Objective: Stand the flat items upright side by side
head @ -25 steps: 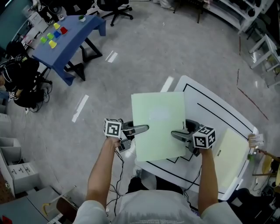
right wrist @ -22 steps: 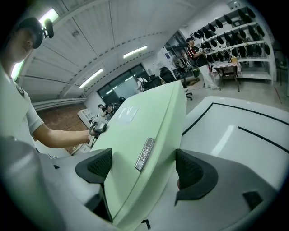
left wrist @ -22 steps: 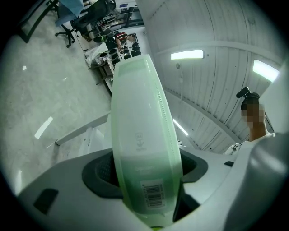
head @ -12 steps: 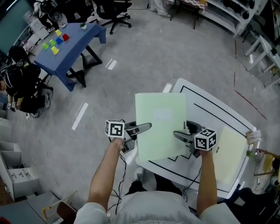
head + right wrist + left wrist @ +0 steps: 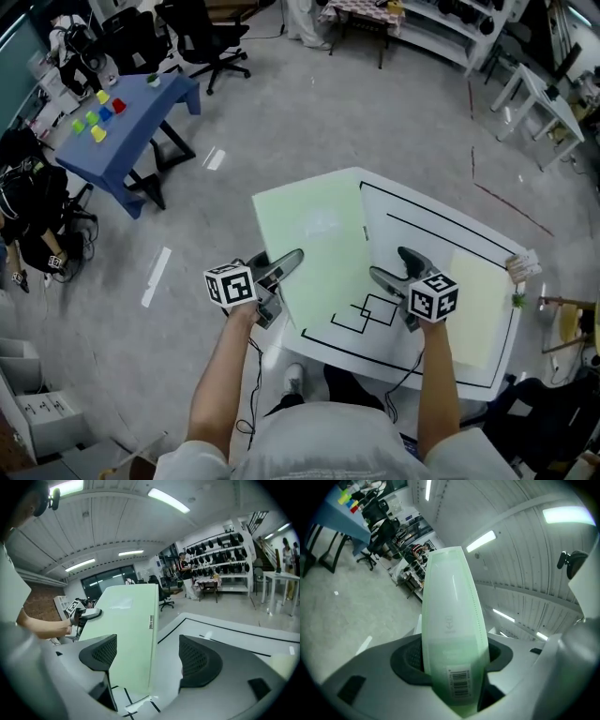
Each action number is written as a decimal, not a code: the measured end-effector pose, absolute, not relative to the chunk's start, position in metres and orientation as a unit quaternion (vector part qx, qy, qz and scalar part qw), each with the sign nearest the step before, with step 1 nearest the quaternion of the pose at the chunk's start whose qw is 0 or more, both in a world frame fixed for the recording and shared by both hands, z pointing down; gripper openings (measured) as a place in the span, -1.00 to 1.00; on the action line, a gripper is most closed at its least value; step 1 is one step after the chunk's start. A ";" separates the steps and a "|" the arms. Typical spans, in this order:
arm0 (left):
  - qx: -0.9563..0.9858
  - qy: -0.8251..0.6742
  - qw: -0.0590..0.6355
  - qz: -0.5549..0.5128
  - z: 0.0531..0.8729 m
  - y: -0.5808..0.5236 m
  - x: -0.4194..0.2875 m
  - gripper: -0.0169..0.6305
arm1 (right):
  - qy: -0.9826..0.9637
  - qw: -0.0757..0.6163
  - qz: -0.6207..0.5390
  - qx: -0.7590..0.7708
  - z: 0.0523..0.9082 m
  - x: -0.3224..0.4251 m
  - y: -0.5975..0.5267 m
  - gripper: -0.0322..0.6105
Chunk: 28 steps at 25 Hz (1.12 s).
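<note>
Two grippers are held over the near edge of the table (image 5: 441,234). The folder (image 5: 314,234) is pinched at its near left side by the left gripper (image 5: 286,262), whose jaws have just been closing on it, and is held tilted at the table's left edge. The jaws of the right gripper (image 5: 394,267) are spread, with the folder's right edge seen between them. A second folder (image 5: 480,300) is laid flat at the table's right. A blue table (image 5: 141,122) is seen far left.

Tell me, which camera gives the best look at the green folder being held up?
Head view: nearly the whole broad face of the green folder shows. The left gripper view shows only its narrow barcoded edge, end on; the right gripper view shows one face obliquely.
</note>
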<state>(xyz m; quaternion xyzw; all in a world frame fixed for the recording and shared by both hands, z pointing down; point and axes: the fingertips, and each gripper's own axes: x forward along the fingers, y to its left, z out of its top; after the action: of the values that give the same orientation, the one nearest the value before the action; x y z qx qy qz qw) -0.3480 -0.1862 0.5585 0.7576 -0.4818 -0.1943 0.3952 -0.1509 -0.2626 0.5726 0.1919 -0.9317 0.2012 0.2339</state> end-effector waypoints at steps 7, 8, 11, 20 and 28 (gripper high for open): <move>0.774 -0.544 0.285 -0.151 0.505 -0.167 -0.344 -0.09 | -0.934 0.194 0.135 0.269 0.506 -0.116 -0.240 0.45; 0.777 -0.548 0.272 -0.148 0.496 -0.163 -0.341 -0.09 | -0.933 0.188 0.129 0.279 0.497 -0.110 -0.235 0.45; 0.785 -0.557 0.236 -0.137 0.471 -0.150 -0.332 -0.09 | -0.931 0.174 0.119 0.298 0.473 -0.094 -0.213 0.45; 0.800 -0.568 0.165 -0.100 0.423 -0.111 -0.292 -0.09 | -0.921 0.155 0.093 0.347 0.433 -0.043 -0.143 0.45; 0.808 -0.580 0.092 -0.049 0.405 -0.115 -0.225 -0.09 | -0.910 0.145 0.080 0.381 0.418 0.028 -0.139 0.44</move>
<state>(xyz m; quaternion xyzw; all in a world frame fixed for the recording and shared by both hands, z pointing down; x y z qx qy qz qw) -0.2246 -0.1152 0.4054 0.8079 -0.5800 -0.0493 0.0918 0.0282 -0.1392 0.4179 0.3812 -0.9096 0.0796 0.1448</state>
